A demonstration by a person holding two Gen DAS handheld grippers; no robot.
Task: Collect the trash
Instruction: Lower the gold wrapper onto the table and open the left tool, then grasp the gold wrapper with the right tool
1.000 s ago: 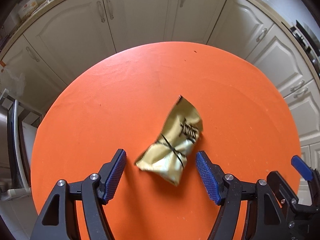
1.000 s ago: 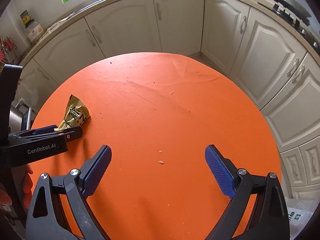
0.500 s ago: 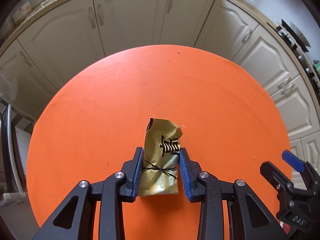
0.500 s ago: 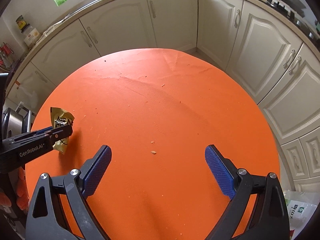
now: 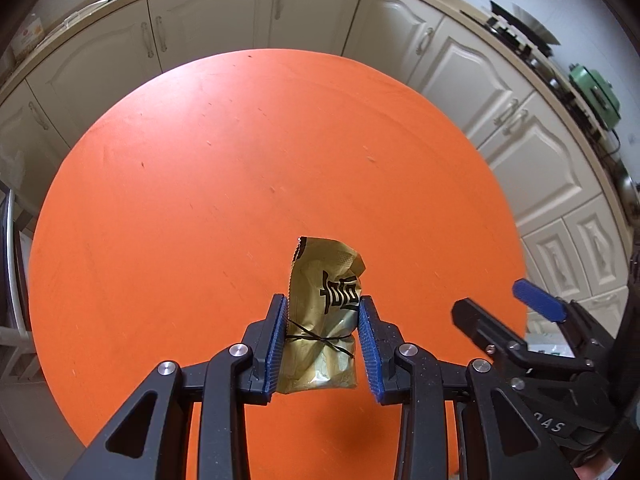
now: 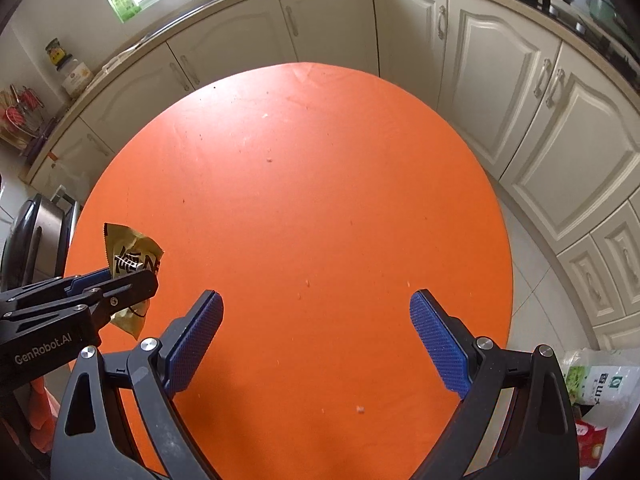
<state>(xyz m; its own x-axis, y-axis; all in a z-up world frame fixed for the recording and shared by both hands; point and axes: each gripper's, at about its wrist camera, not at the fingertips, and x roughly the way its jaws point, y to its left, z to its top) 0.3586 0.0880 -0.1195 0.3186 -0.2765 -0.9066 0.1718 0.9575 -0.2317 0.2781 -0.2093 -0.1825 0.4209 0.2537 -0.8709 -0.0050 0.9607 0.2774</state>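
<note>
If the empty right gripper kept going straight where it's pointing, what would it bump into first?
Probably just the orange table. The right gripper stands open and empty, angled down at bare tabletop with only tiny crumbs ahead. The gold wrapper is off to its left, out of that path.

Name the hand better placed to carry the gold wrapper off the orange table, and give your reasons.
Left. The left gripper is already shut on the gold wrapper. The right gripper hangs open over bare orange table, holding nothing.
</note>
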